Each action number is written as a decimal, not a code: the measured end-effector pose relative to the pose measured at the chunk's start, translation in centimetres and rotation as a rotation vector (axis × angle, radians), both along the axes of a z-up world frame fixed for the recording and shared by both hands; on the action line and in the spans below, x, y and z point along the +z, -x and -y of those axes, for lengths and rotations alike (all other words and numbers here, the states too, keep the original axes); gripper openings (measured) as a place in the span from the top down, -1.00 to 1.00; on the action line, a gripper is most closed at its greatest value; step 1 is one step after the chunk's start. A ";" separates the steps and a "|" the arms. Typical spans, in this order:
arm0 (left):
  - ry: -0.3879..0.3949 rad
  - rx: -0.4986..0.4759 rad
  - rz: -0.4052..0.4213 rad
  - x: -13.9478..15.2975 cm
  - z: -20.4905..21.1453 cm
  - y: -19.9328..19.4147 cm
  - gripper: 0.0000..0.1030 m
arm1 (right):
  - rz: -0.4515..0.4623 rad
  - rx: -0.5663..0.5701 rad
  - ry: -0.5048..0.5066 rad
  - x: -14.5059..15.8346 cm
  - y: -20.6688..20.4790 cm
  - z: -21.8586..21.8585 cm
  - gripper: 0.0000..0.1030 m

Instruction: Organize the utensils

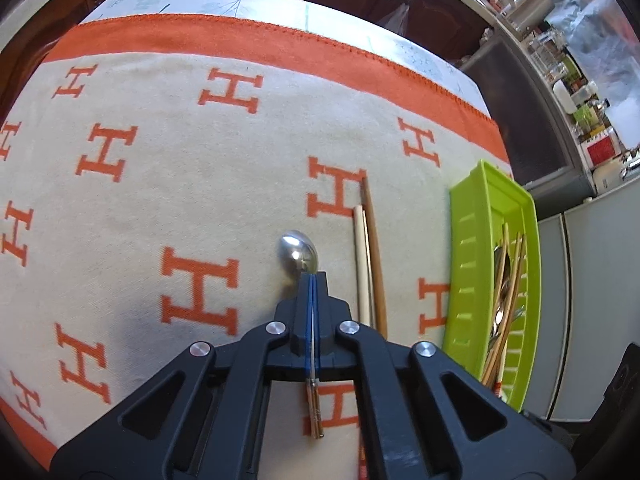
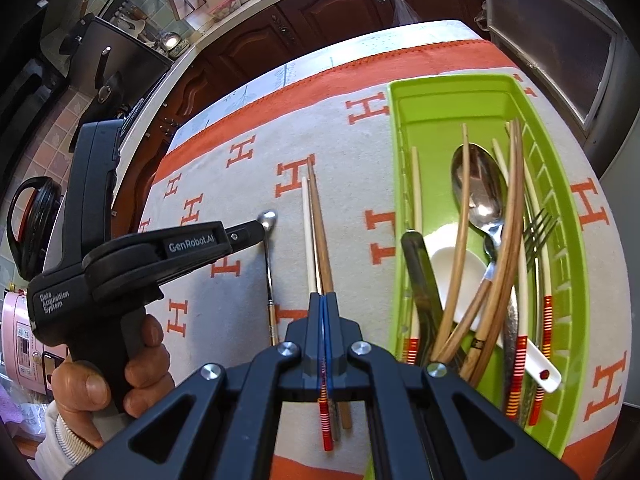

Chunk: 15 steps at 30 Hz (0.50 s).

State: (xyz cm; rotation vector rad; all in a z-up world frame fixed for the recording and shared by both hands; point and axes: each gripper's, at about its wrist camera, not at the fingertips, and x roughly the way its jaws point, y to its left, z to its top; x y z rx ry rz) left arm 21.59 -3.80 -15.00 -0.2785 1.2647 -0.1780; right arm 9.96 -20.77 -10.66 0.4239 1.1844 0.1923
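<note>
The table stood in a kitchen with dark wooden cabinets (image 2: pixel 320 12) behind it, and it was covered by a beige cloth (image 1: pixel 200 200) with orange H letters and an orange border. At the right side of the cloth lay a green plastic tray (image 2: pixel 568 240), and inside it I saw a big metal spoon (image 2: pixel 478 188), a fork (image 2: pixel 538 228), a white ceramic spoon (image 2: pixel 456 268) and several chopsticks, some with red striped ends.

My left gripper (image 1: pixel 313 278) had its jaws together, clamped on the thin handle of a small metal spoon (image 1: pixel 298 254). The bowl of this spoon was just in front of the fingertips, low over the cloth; I could not tell if it touched the cloth. In the right wrist view a hand (image 2: pixel 120 364) held this gripper by its grip.

My right gripper (image 2: pixel 324 298) had its jaws closed too, and they pressed on a pair of chopsticks (image 2: pixel 316 240), one pale and one brown. These lay on the cloth between the small spoon and the tray, apart from both, with the tips pointing away from me.
</note>
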 end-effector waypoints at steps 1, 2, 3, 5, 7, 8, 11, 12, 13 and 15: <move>-0.016 -0.008 0.004 0.0 0.1 0.1 1.00 | 0.000 0.001 0.001 0.0 0.0 0.0 1.00; -0.031 -0.010 0.005 -0.1 -0.1 0.2 1.00 | -0.001 0.002 0.002 0.0 0.0 -0.1 1.00; -0.043 -0.010 -0.001 -0.3 -0.1 0.2 1.00 | -0.001 0.003 0.004 0.0 -0.1 -0.1 1.00; -0.027 -0.015 -0.023 -0.8 -0.1 0.1 1.00 | 0.000 0.007 0.007 0.0 0.0 -0.2 1.00; -0.018 -0.031 -0.039 -1.0 0.0 0.2 1.00 | 0.000 0.012 0.012 0.1 0.1 -0.2 1.00; -0.011 -0.032 -0.051 -1.0 0.0 0.2 1.00 | 0.000 0.014 0.016 0.1 0.1 -0.2 1.00; -0.018 -0.025 -0.064 -1.0 -0.3 0.5 1.00 | 0.003 0.014 0.015 0.2 0.1 -0.3 1.00; -0.027 -0.021 -0.063 -0.9 -0.4 0.5 1.00 | 0.003 0.015 0.015 0.2 0.1 -0.3 1.00; -0.040 -0.016 -0.061 -0.9 -0.5 0.6 1.00 | 0.003 0.015 0.013 0.2 0.1 -0.3 1.00; -0.056 -0.007 -0.067 -1.0 -1.0 0.6 0.85 | 0.006 0.018 0.010 0.2 0.2 -0.3 1.00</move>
